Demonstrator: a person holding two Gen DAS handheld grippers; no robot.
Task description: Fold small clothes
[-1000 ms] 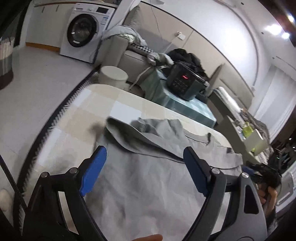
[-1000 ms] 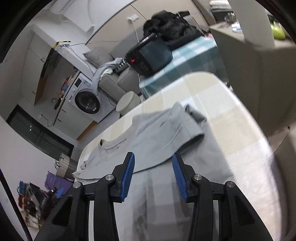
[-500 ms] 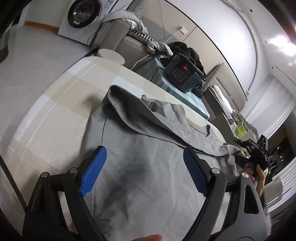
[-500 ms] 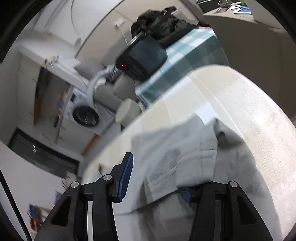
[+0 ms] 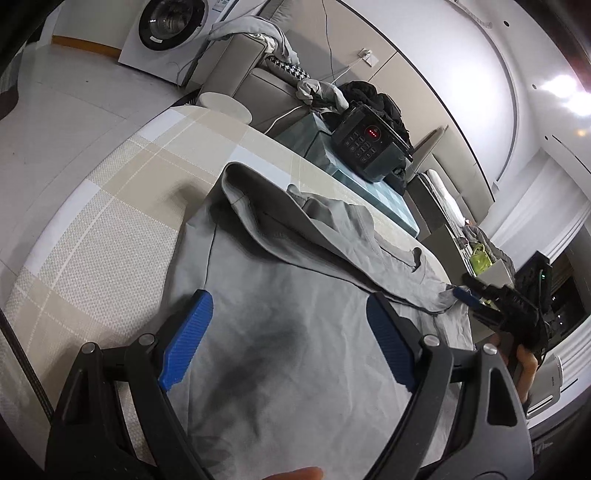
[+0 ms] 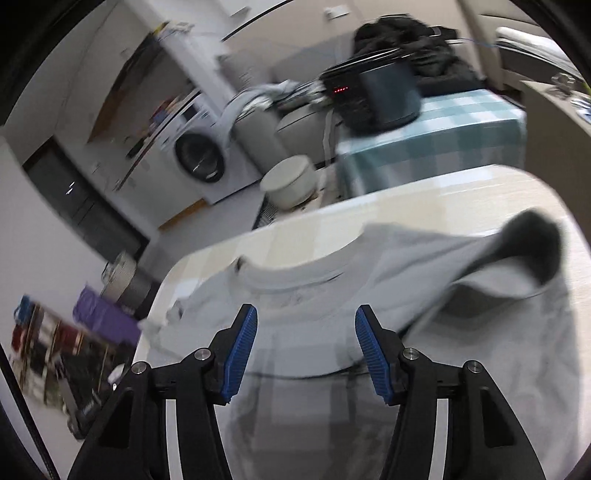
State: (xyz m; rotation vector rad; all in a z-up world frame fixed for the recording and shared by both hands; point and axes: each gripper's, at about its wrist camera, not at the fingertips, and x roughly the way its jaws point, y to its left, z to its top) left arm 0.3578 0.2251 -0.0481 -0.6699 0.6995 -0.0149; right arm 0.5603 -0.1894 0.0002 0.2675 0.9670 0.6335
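Note:
A grey garment (image 5: 280, 332) lies spread on the table, its top part folded over in a diagonal band (image 5: 325, 229). My left gripper (image 5: 288, 301) hovers low over the flat cloth, open wide, with nothing pinched. In the right wrist view the same garment (image 6: 332, 280) is blurred, and a loose fold (image 6: 517, 266) bulges up at the right. My right gripper (image 6: 306, 312) is opening over the cloth, and neither pad presses on it. It also shows at the garment's far right corner (image 5: 472, 301), held by a hand.
The table wears a beige checked cloth (image 5: 110, 236). Behind it stand a low table with a teal checked cover (image 5: 369, 192), a black cooker (image 5: 365, 144), a round white stool (image 5: 225, 105), a sofa and a washing machine (image 5: 170, 33).
The left gripper sank closer to the garment, then held still. The right gripper swung sideways and its jaws widened. The fold that lay over its right finger is now clear of it.

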